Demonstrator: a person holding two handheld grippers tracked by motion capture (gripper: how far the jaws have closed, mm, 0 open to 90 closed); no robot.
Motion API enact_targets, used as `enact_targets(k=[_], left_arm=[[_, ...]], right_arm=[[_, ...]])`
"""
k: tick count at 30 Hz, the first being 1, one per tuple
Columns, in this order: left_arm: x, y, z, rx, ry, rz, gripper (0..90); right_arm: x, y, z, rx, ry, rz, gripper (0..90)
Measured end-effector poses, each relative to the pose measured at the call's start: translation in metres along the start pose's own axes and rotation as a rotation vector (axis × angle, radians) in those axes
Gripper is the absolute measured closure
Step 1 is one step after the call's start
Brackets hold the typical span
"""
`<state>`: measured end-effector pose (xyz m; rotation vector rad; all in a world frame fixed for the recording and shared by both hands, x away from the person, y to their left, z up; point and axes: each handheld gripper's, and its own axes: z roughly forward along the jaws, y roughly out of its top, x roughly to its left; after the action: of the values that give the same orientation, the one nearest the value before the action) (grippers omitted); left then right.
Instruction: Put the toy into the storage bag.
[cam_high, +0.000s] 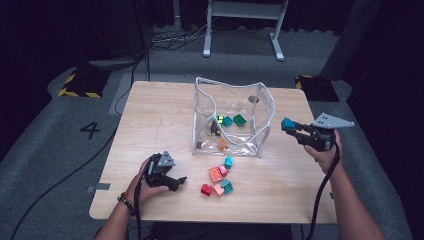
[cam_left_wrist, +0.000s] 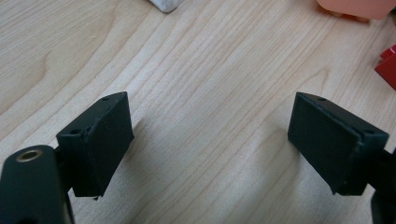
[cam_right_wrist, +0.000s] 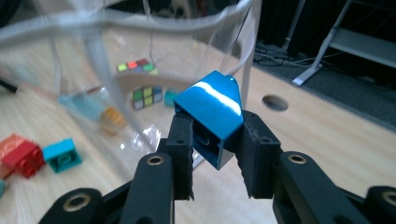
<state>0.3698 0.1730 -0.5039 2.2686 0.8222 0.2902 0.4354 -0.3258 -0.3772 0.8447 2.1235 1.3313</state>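
A clear plastic bag stands open on the wooden table; inside lie a colour cube, teal bricks and an orange piece. My right gripper is raised just right of the bag's rim, shut on a blue brick held between its pads. The bag fills the space behind that brick. In front of the bag lies a small pile of red, pink and teal bricks. My left gripper rests on the table left of the pile, open with bare wood between its pads.
A round hole pierces the table behind the bag. A white desk frame and cables stand on the floor beyond the table. A red brick and a pink one edge into the left gripper view.
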Motion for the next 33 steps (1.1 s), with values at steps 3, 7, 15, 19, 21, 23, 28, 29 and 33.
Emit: enact_targets(k=[3,7,15,19,21,23,28,29,33], left_arm=[[0.000,0.000,0.000,0.000,0.000,0.000,14.1],[0.000,0.000,0.000,0.000,0.000,0.000,14.1],[0.000,0.000,0.000,0.000,0.000,0.000,14.1],[0.000,0.000,0.000,0.000,0.000,0.000,14.1],[0.000,0.000,0.000,0.000,0.000,0.000,14.1],[0.000,0.000,0.000,0.000,0.000,0.000,14.1],[0.000,0.000,0.000,0.000,0.000,0.000,14.1],[0.000,0.000,0.000,0.000,0.000,0.000,14.1],[0.000,0.000,0.000,0.000,0.000,0.000,14.1]], right_arm=[[-0.008,0.021,-0.001,-0.019,-0.012,-0.007,68.2],[-0.015,0.043,-0.001,-0.040,-0.012,0.001,68.2],[-0.019,0.070,0.009,-0.050,-0.010,-0.018,68.2],[-0.018,0.086,0.019,-0.049,0.020,-0.024,68.1],[-0.017,0.091,0.025,-0.044,0.039,-0.038,68.2],[-0.013,0.097,0.031,-0.029,0.047,-0.054,68.2],[-0.003,0.109,0.048,0.004,0.095,-0.083,68.2],[-0.003,0.109,0.048,0.004,0.095,-0.083,68.2],[0.003,0.117,0.063,0.043,0.123,-0.117,68.1]])
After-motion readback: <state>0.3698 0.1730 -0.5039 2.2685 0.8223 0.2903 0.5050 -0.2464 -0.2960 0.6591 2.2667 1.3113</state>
